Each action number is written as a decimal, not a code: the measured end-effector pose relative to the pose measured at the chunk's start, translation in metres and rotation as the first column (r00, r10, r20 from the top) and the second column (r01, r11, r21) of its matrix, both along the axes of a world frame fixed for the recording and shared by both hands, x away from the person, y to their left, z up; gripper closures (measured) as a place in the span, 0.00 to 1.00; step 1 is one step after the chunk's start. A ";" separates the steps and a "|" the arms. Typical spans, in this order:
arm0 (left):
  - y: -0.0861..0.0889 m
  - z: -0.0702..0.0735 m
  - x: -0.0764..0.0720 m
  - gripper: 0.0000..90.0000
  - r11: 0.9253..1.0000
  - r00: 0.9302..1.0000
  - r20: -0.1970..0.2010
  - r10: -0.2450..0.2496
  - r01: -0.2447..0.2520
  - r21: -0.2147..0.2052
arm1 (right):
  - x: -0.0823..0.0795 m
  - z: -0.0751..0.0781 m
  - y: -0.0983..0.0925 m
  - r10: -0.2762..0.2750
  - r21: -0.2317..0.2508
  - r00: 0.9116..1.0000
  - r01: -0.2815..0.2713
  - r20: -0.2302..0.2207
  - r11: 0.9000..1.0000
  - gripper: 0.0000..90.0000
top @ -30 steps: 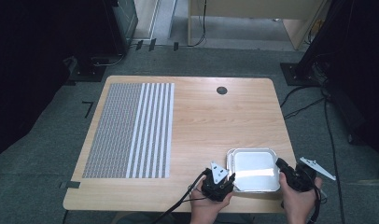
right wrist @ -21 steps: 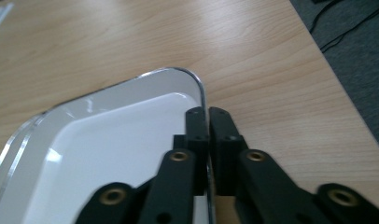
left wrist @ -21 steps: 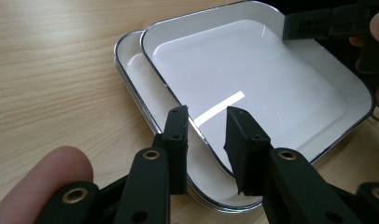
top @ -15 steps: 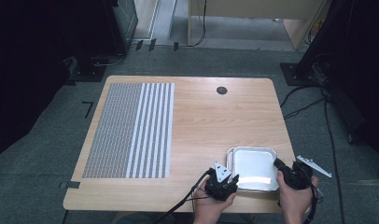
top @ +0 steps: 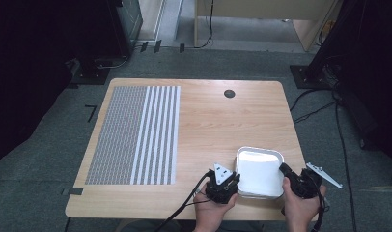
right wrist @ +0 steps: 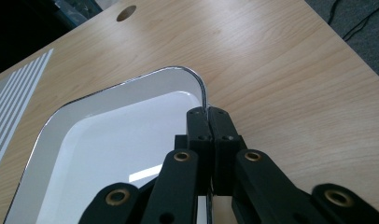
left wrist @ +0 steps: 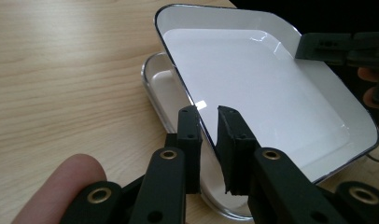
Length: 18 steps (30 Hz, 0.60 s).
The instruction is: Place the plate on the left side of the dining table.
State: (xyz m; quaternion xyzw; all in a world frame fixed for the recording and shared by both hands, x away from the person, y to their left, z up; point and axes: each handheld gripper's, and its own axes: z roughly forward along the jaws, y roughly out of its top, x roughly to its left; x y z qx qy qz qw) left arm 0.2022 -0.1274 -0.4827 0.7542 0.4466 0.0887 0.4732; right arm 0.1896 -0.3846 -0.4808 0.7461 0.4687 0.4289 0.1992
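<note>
The white rectangular enamel tray with a dark rim [top: 259, 171] sits at the near right corner of the light wooden counter [top: 203, 121], lifted and tilted above a clear plastic tray [left wrist: 165, 95] nested beneath it. The right claw [right wrist: 208, 114] is clamped on the white tray's rim, jaws pressed together over the edge. The left claw [left wrist: 207, 116] straddles the opposite rim, jaws slightly apart, not yet pinching. Judged progress: separation of the two trays is under way; left-side grip, full lift-off and placement remain
</note>
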 end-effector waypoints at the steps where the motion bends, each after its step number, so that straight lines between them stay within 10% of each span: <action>1: 0.003 0.001 0.001 0.91 1.000 1.000 0.005 0.003 -0.003 0.005 | -0.001 0.001 0.004 -0.001 -0.006 1.000 0.001 0.003 1.000 1.00; 18: 0.047 0.007 0.012 0.94 1.000 1.000 -0.001 0.028 -0.028 -0.005 | 0.009 0.007 0.046 0.024 0.000 1.000 -0.024 -0.002 1.000 1.00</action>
